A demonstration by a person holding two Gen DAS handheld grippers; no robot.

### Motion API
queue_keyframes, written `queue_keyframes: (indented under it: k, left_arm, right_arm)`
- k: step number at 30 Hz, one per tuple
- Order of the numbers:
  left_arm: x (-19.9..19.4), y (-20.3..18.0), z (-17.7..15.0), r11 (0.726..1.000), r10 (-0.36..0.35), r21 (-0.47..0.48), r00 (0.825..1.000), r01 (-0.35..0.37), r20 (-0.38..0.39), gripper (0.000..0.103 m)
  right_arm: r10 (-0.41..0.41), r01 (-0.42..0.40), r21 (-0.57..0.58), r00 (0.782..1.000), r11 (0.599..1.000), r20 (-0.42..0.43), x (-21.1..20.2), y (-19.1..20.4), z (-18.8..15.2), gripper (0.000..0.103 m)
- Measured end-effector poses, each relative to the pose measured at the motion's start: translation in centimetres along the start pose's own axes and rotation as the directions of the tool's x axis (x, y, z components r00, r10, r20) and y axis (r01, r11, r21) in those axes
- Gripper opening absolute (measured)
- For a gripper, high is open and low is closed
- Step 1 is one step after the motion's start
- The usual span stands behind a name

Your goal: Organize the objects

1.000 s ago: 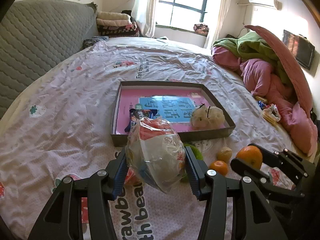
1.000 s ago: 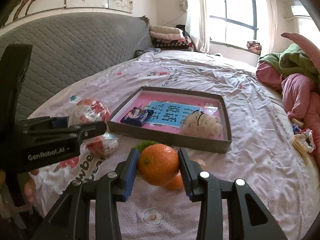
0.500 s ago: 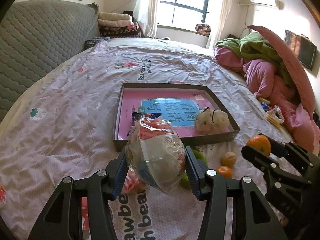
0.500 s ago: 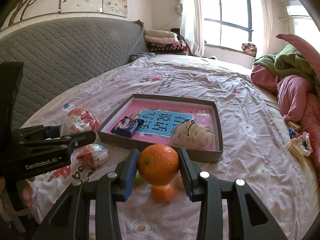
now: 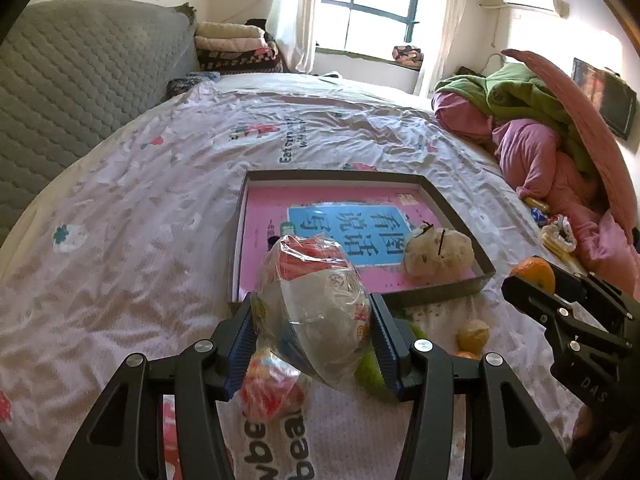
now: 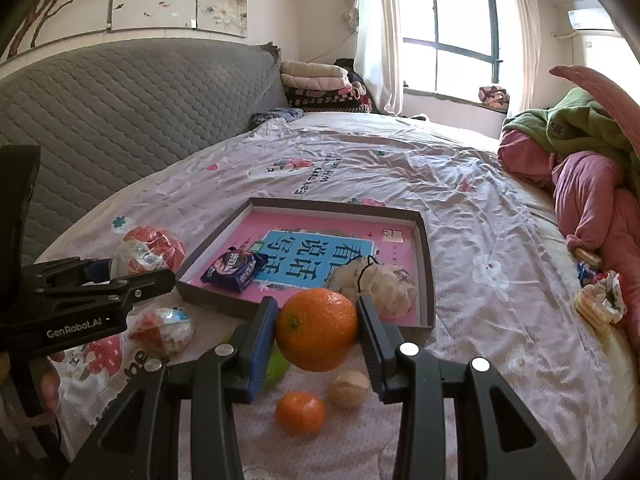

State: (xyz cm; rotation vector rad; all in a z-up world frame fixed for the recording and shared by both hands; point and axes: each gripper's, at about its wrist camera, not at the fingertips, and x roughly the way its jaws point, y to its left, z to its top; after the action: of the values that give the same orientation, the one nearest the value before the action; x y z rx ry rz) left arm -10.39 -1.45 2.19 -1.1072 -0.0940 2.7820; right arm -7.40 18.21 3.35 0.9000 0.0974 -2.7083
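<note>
Both loads had been carried closer to the tray (image 5: 456, 216) over the last second, its near wall now sitting just beyond each pair of jaws. That was judged to mean the placing step was close, though nothing had yet been let go.

On the left, the left gripper (image 5: 316, 328) was seen with its jaws part-way closed and pressed on a clear snack bag (image 5: 312, 304), held in the air above the bed (image 5: 120, 208), just short of the tray's near left corner. A second snack bag (image 6: 162, 330) was left lying on the sheet below it, and a green item (image 5: 374, 372) beside that could not be made out clearly.

Inside the tray, one blue biscuit packet (image 6: 234, 266) and one pale bundle tied in black (image 6: 376, 284) were counted, both near the front wall.

On the right, the right gripper (image 6: 318, 334) was seen with its jaws drawn narrow and clamped on a large orange (image 6: 316, 330), lifted clear of the bed in front of the tray. Beneath it, one small orange (image 6: 300, 412) and one pale round fruit (image 6: 349, 389) were left on the sheet.

So two snack bags, two oranges, one pale fruit, one packet and one bundle were tallied.
</note>
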Motion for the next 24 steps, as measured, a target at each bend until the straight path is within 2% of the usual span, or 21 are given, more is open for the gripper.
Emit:
queue_keyframes:
  k: [7, 14, 24]
  left_arm:
    - [1.3, -1.0, 2.0, 0.999, -0.006, 0.043, 1.0, 0.005, 0.015, 0.055]
    - [3.8, -1.3, 3.4, 0.999, -0.029, 0.046, 1.0, 0.029, -0.004, 0.055]
    - [6.8, -1.9, 4.3, 0.999, -0.006, 0.052, 1.0, 0.007, -0.023, 0.055]
  right_arm:
    - [-0.017, 0.017, -0.01, 1.0, 1.0, 0.018, 1.1, -1.1, 1.7, 0.041]
    - [-0.041, 0.041, -0.016, 0.999, 0.999, 0.016, 2.9, -2.5, 2.9, 0.041]
    - [-0.053, 0.053, -0.008, 0.999, 0.999, 0.003, 5.2, -4.1, 3.8, 0.041]
